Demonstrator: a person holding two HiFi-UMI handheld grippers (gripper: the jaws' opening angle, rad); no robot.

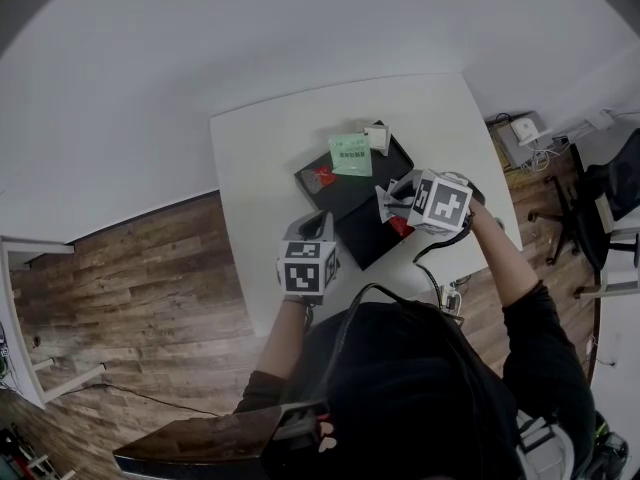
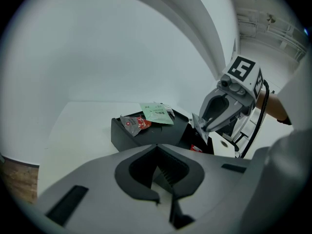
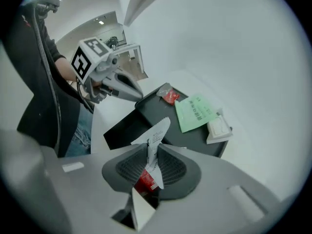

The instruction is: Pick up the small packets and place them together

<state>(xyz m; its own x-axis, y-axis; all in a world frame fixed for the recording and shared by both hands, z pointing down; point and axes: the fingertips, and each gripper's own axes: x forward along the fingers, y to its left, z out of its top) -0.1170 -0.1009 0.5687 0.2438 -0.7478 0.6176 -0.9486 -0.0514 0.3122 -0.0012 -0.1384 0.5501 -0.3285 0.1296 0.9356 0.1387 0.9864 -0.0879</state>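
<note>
Presently a white-and-red packet is pinched between the pads of the right gripper, above the near black tray. The left gripper is pressed shut on nothing.

Carrying step judged in hand. Next, a release is called for on the far black tray.

Counted there:
- one green packet
- one red-silver packet
- one white packet

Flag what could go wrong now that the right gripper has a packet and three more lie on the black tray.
1. The right gripper pinches its packet edge-on and crumpled; it could slip or twist before release.
2. The white packet sits at the tray rim, next to the green packet; a careless drop could knock either off.
3. The left gripper hovers shut near the tray; the two grippers could collide.
</note>
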